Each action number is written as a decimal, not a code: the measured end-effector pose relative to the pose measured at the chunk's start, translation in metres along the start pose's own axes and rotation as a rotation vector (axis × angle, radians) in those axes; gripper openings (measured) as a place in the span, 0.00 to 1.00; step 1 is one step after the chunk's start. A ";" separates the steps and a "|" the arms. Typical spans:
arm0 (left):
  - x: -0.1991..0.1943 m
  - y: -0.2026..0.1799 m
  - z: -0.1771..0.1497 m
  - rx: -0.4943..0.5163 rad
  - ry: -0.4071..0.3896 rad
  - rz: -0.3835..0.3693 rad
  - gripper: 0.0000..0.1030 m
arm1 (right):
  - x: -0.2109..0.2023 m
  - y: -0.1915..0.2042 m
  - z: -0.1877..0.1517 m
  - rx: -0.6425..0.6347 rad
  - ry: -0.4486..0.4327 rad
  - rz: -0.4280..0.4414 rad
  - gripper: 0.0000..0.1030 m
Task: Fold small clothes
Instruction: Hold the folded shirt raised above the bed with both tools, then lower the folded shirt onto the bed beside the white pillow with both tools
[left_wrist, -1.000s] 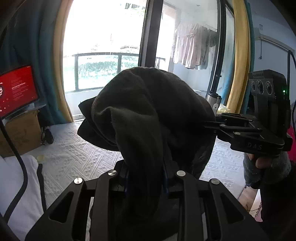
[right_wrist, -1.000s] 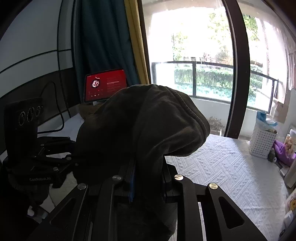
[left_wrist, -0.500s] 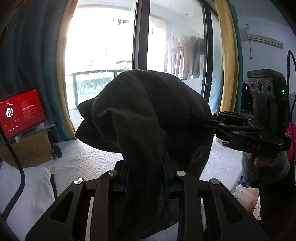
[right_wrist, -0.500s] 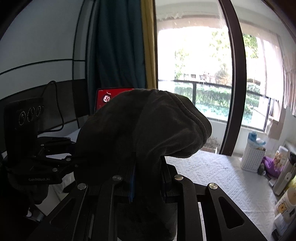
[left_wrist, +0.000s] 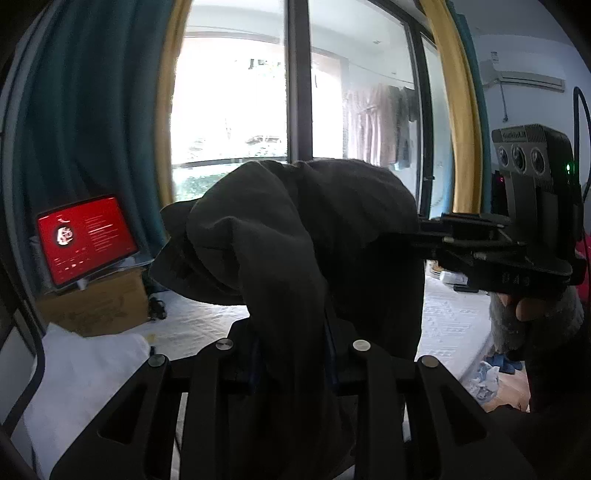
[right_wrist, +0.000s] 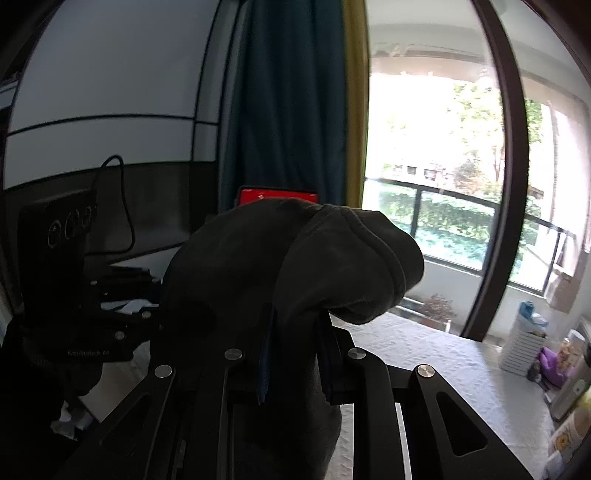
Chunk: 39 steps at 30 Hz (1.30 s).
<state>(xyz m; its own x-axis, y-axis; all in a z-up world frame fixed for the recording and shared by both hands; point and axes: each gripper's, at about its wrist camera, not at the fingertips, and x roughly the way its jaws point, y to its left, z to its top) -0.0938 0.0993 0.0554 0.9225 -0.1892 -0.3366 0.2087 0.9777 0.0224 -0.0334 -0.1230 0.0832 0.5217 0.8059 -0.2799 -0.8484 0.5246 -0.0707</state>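
1. Strongly backlit by daylight through the window (left_wrist: 236, 122), blown out to white in the upper centre.
2. Foreground dark garment (left_wrist: 306, 236) nearly silhouetted, detail lost.
3. Fisheye bending at edges, black corners.
4. Slightly soft, blurred throughout.

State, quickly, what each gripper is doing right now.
Left gripper: shut on the dark garment.
Right gripper: shut on the same garment, jaws closing.
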 end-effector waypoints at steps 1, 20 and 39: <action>-0.001 0.001 -0.002 -0.004 0.003 0.004 0.24 | 0.008 0.000 -0.002 0.004 0.011 0.013 0.16; 0.038 0.036 -0.023 -0.053 0.104 0.011 0.24 | 0.105 -0.038 -0.032 0.069 0.159 0.050 0.16; 0.109 0.091 -0.051 -0.149 0.259 -0.002 0.24 | 0.216 -0.087 -0.069 0.144 0.337 0.073 0.16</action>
<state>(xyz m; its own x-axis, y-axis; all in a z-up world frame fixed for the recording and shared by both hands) 0.0092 0.1726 -0.0276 0.8046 -0.1799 -0.5659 0.1425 0.9836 -0.1101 0.1465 -0.0136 -0.0373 0.3809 0.7199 -0.5802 -0.8484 0.5216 0.0901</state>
